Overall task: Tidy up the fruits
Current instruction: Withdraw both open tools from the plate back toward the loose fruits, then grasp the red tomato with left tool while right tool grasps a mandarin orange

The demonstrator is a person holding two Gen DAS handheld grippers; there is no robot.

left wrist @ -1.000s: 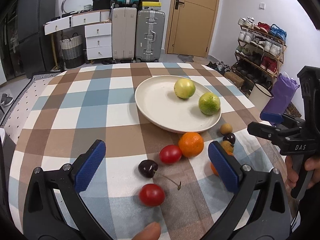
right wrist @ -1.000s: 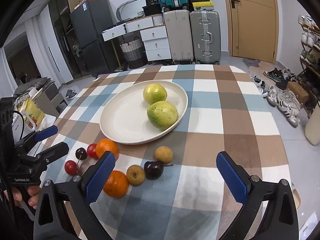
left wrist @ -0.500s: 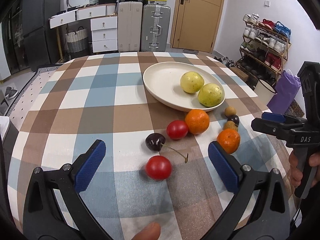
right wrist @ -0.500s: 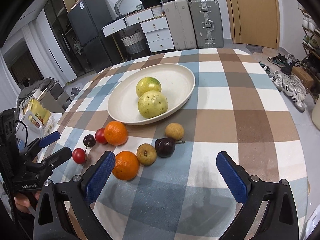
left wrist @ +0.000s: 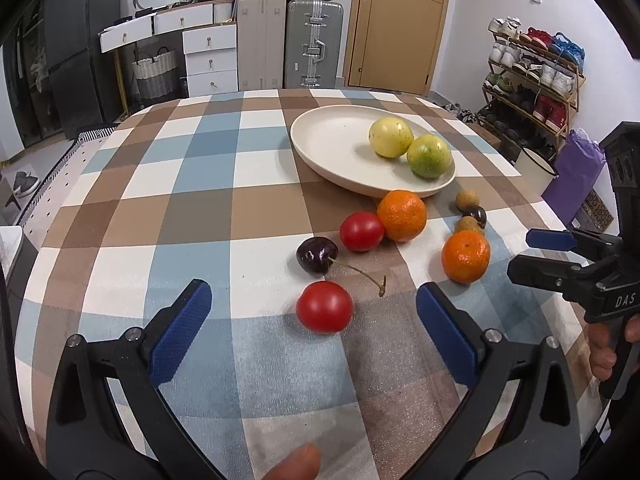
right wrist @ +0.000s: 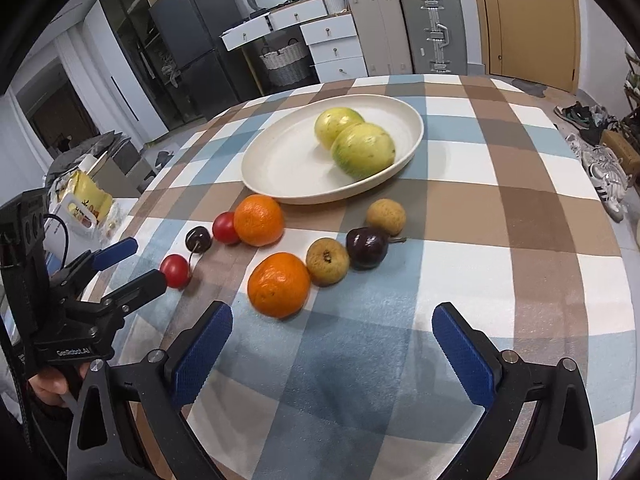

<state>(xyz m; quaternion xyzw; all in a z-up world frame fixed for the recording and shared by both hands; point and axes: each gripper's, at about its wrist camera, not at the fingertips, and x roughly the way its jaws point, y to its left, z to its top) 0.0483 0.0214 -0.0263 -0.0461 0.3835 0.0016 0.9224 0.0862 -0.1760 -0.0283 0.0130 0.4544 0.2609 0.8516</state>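
Note:
A cream plate [left wrist: 320,140] [right wrist: 280,160] on the checked tablecloth holds two yellow-green round fruits [left wrist: 390,137] [right wrist: 363,149]. In front of it lie two oranges [left wrist: 401,216] [right wrist: 278,283], two red tomatoes [left wrist: 325,307] [right wrist: 174,271], a dark cherry [left wrist: 316,255] with a stem, a dark plum [right wrist: 366,247] and two small brown fruits [right wrist: 327,261]. My left gripper [left wrist: 313,334] is open, and the nearest tomato lies just ahead between its fingers. My right gripper [right wrist: 332,350] is open and empty, just short of the near orange.
The round table [left wrist: 160,208] drops off on all sides. Behind it stand white drawers [left wrist: 208,56], suitcases [left wrist: 314,42] and a door. A shoe rack [left wrist: 532,76] stands to the right. A hand [left wrist: 608,344] grips the right tool's handle.
Both grippers have pulled back and lowered toward the near edge of the table. The fruits stay where they were. Both stay open.

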